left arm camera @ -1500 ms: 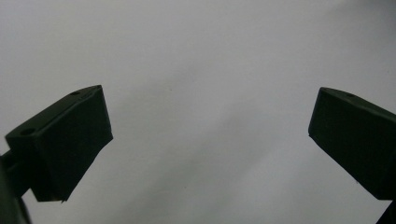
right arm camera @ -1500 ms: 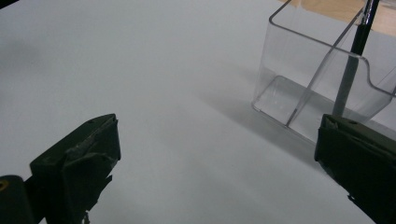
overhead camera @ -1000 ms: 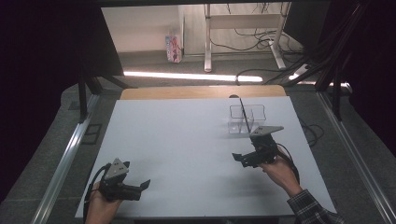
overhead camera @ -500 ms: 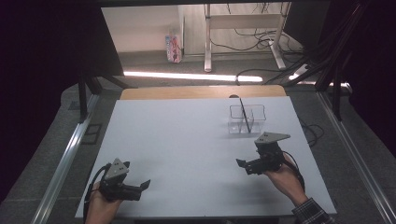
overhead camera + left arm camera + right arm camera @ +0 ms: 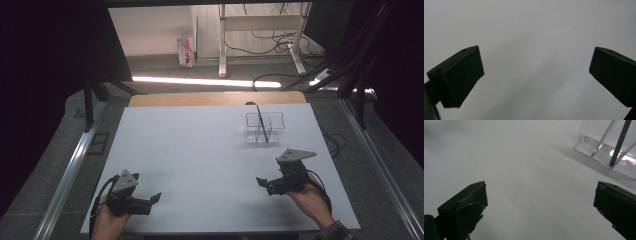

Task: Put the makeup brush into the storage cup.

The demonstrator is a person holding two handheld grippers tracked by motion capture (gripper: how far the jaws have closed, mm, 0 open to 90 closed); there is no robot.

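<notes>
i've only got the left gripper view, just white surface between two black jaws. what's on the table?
Observer: In the high view, a clear plastic holder with compartments stands on the far right part of the white table.
Operator: anything in it?
Observer: Yes, one dark pen leans in it, tip down on the holder's floor in the right gripper view.
Operator: where's the right gripper
Observer: The right gripper is on the near side of the holder, apart from it, jaws wide open with nothing between them.
Operator: and mine?
Observer: The left gripper sits at the near left corner, far from the holder.

Lab: white test table (image 5: 200, 150), metal frame rails (image 5: 67, 175), floor cables (image 5: 280, 37).
</notes>
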